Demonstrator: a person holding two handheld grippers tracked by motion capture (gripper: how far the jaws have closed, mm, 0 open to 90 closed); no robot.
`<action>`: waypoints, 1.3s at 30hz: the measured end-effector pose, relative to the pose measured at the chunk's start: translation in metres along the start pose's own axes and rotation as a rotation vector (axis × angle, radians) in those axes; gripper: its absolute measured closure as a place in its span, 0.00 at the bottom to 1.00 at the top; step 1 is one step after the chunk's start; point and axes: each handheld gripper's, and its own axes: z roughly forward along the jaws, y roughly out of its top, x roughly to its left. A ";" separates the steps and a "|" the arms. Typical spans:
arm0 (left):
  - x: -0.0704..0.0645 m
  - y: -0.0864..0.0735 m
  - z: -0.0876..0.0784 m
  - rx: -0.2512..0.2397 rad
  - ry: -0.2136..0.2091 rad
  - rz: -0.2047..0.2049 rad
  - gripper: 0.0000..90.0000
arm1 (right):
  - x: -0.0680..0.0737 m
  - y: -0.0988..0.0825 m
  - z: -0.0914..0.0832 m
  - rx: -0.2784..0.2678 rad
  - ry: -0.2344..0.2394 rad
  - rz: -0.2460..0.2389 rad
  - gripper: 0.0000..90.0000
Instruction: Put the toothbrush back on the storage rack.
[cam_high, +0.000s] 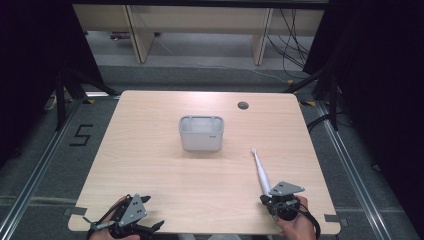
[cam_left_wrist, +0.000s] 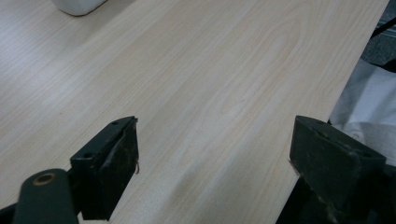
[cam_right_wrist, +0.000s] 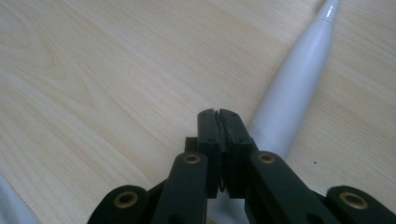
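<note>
Toothbrush (cam_high: 261, 171): light, stiff, slick plastic; I'd grip its thick handle.
My right tongs (cam_right_wrist: 218, 114): together, empty, beside handle.
My left tongs (cam_left_wrist: 212, 149): apart, over bare counter (cam_high: 150, 165).

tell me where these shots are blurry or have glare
High view: evenly lit table, dark surroundings, slightly soft overall. Left gripper view: the open left claw is dim and soft, and the wood grain is sharper farther off. Right gripper view: a bright highlight runs along the white toothbrush, with the shut right claw fairly sharp.
</note>
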 end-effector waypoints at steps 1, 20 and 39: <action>-0.001 0.000 0.000 -0.003 -0.001 -0.007 0.17 | 0.000 0.000 0.000 0.000 0.000 0.000 0.98; 0.000 -0.001 0.002 0.008 -0.003 -0.002 0.17 | -0.006 0.011 -0.005 0.035 -0.017 -0.034 0.82; 0.000 -0.002 0.002 0.008 -0.005 -0.009 0.17 | -0.036 0.060 0.016 0.228 -0.063 -0.037 0.64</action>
